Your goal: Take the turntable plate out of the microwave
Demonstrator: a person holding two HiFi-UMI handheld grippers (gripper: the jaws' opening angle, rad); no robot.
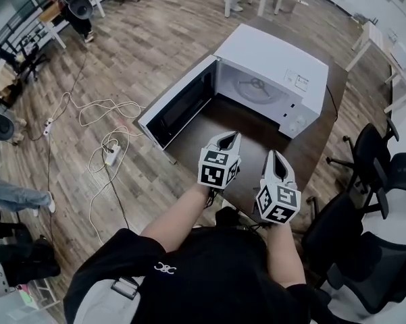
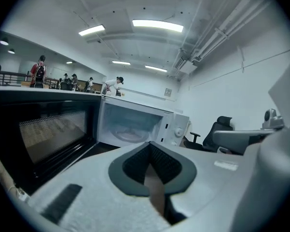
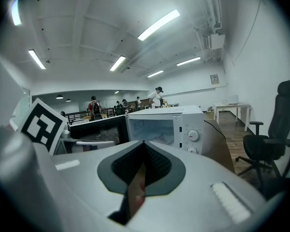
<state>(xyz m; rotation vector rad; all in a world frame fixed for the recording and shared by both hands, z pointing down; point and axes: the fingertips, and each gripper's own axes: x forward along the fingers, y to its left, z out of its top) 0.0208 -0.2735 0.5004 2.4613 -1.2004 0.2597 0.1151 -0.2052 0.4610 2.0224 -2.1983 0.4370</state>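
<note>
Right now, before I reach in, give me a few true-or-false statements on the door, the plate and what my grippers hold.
1. The microwave has its door swung open. True.
2. The turntable plate lies out on the table. False: it sits inside the microwave's cavity.
3. The left gripper is shut on the turntable plate. False: its jaws are together with nothing between them, and it is short of the cavity, over the table.
4. The right gripper is shut and empty, outside the microwave. True.
</note>
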